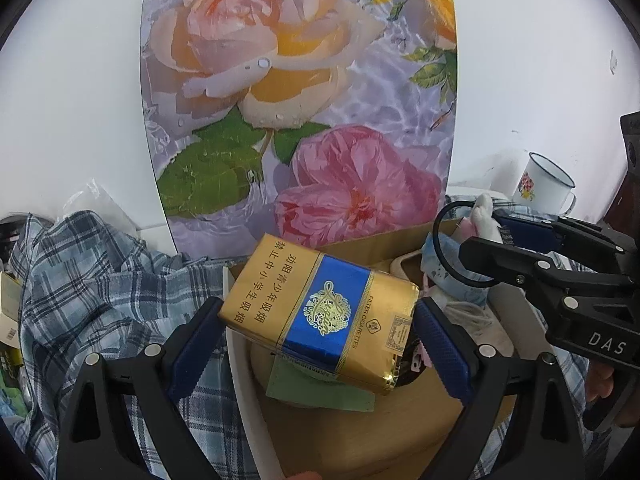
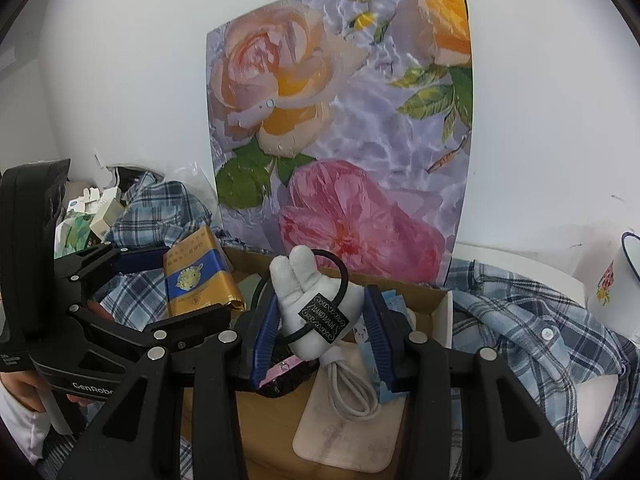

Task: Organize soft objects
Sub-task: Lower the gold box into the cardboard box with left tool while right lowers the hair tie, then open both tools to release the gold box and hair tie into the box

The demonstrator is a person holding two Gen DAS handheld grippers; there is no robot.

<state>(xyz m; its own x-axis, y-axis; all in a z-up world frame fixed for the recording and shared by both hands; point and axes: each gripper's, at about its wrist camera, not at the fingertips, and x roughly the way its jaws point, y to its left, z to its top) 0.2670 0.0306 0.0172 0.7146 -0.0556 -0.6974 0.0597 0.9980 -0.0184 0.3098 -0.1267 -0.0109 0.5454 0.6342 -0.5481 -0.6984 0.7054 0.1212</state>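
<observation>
Left gripper [image 1: 320,332] clamped on a gold-and-blue cigarette pack [image 1: 320,312], held low centre of frame above the open cardboard box [image 2: 442,312]. Right gripper [image 2: 324,332] clamped on a white plush hair tie [image 2: 316,312], centre frame, also over the box.

Step, as I judge it: lowering both items into the box. Do it well by setting each down on a bare patch before releasing, clear of the coiled white cable [image 2: 348,392] and the beige pad [image 2: 344,436], keeping the two grippers apart.

Count: two grippers, one pack, one hair tie, one box, one cable, one enamel mug [image 1: 544,188] at right, one plaid shirt [image 1: 100,280] spread around the box.
</observation>
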